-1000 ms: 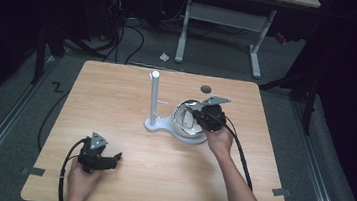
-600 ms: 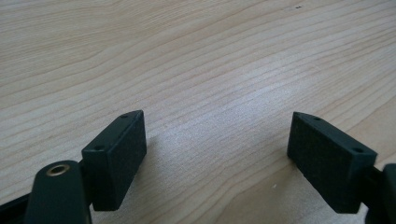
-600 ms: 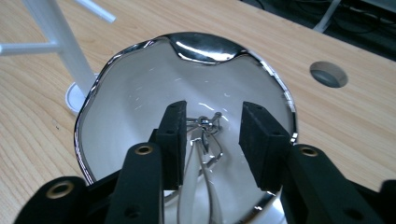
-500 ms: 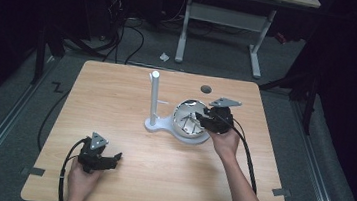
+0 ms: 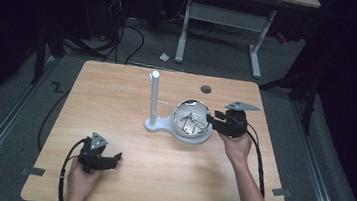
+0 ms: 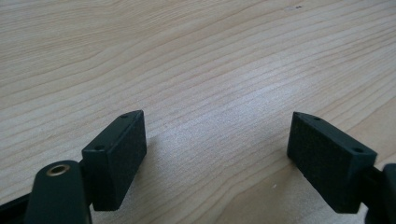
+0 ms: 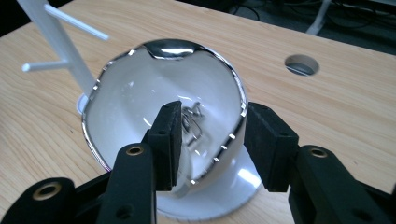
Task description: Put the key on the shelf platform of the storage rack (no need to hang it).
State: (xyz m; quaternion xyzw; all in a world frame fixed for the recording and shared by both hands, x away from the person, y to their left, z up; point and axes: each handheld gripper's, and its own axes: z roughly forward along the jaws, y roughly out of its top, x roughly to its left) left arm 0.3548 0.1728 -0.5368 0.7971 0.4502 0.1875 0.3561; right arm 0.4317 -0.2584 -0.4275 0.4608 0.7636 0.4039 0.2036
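- A white stand [image 5: 156, 121] sits near the middle of the wooden table [image 5: 116, 99]: a flat base with an upright white post [image 5: 153, 95] that carries thin side pegs [image 7: 74, 23].
- A shiny cup [image 5: 190, 118] with a white inside and a chrome rim rests on the stand's round base plate, just to the right of the post, tilted so its mouth faces up and toward the person.
- In the right gripper view the cup [image 7: 163, 107] has small bent metal pieces lying inside it; what they are is too small to tell.
- The right gripper [image 5: 213, 120] is at the cup's right side, held by the person's right hand [image 5: 234, 144]. Its jaws straddle the cup wall, one pad inside the mouth and the other outside the rim. The inner pad seems to touch the wall and the outer one sits just beside it; whether they actually pinch it I cannot tell.
- The left gripper [image 5: 116, 158] rests well away from the stand, toward the table's near left corner, in the person's left hand [image 5: 80, 175].
- In the left gripper view its jaws stand spread wide apart with bare wood between them.
- A round hole [image 5: 206, 89] in the tabletop lies beyond the cup, toward the far edge.
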